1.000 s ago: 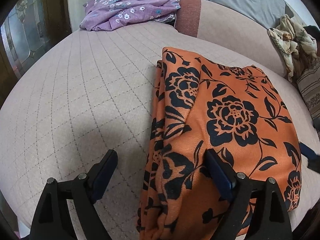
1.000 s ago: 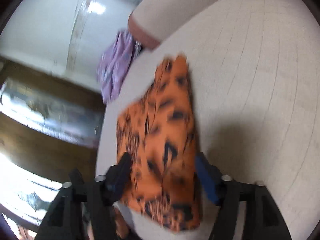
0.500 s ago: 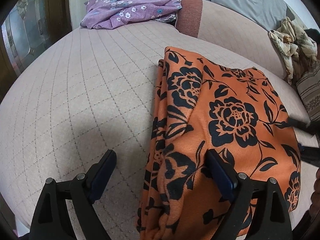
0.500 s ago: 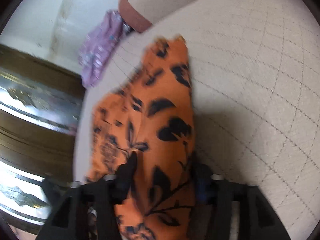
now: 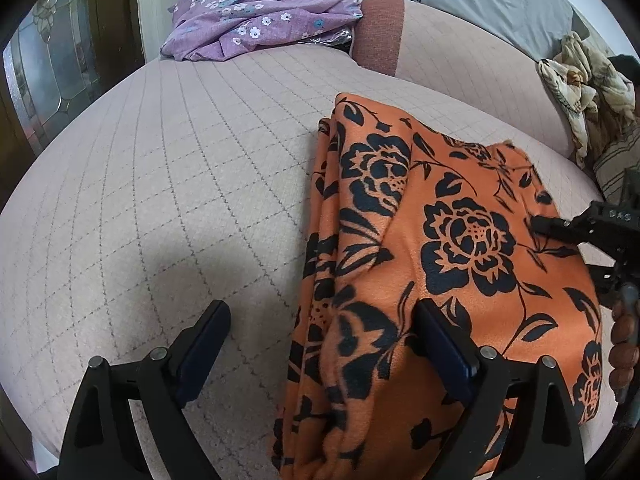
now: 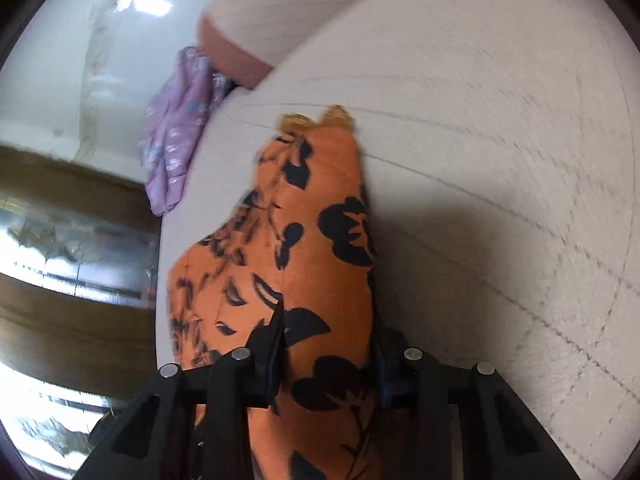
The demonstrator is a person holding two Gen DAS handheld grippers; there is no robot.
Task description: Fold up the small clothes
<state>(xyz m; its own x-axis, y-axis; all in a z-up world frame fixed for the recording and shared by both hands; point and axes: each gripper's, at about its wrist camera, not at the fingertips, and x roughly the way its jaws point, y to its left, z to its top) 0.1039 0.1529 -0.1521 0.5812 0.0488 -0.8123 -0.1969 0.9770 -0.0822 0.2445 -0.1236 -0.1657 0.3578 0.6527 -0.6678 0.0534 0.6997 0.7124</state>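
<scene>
Jaws of the right gripper [image 6: 326, 344] had just been closing and stood narrow, with a fold of the orange cloth [image 6: 308, 248] between them; both pads lay against the fabric, so I logged it as gripping the cloth. Left gripper [image 5: 320, 344] stood wide, jaws apart and pressing nothing. Its left finger [image 5: 200, 340] sat over bare sofa seat [image 5: 160, 200]; its right finger [image 5: 444, 344] lay on top of the cloth, so the cloth's left edge ran between the two fingers.

Cloth position, left wrist view: folded orange piece with black flowers, lying flat on the seat, stretching from about 6 o'clock up toward 1 o'clock of the frame. In this view the right gripper [image 5: 538, 224] came in at 3 o'clock, tip on the cloth's right edge. Brown beads [image 5: 624, 344] showed at 4 o'clock beside that gripper; what wore them could not be made out.

Right wrist view: cloth ran from the jaws at 6 o'clock up to a ragged end near 12 o'clock, blurred toward the edges.

Count: grippers, two. Orange cloth, one. Purple flowered cloth [image 5: 256, 16], one, at 11 o'clock on the far end of the seat, well apart from the orange one. Cream patterned bundle [image 5: 580, 80], one, at 2 o'clock. Grey cushion [image 5: 500, 4], one, at 1 o'clock.
</scene>
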